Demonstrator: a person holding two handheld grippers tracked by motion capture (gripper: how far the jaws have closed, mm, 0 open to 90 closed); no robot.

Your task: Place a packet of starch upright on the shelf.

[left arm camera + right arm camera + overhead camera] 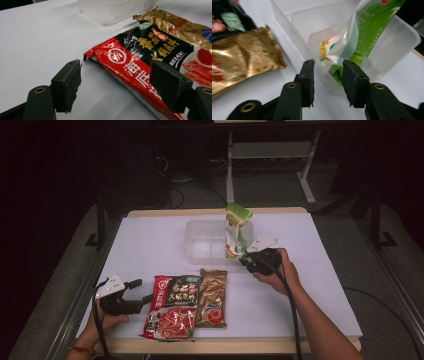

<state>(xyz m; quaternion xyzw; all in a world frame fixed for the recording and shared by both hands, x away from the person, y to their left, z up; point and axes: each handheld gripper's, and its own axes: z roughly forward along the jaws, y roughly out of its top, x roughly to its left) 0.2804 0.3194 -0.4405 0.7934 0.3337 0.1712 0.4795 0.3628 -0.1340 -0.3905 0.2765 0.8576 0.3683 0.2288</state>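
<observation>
The right claw (pixel 246 258), jaws parted and clear, sits at the tub's (pixel 200 251) corner where the green packet (pixel 235 227) stands inside leaning on the wall, while the left claw (pixel 141 291), open and empty, waits beside the red packet (pixel 172 307) on the bench (pixel 320 285).

A table (pixel 150 240) with a white top carries the things. A clear plastic box (pixel 200 245) stands on it near the far edge. A red and black packet (pixel 171 306) and a gold packet (pixel 212 297) lie flat side by side, touching, near the front edge.
</observation>
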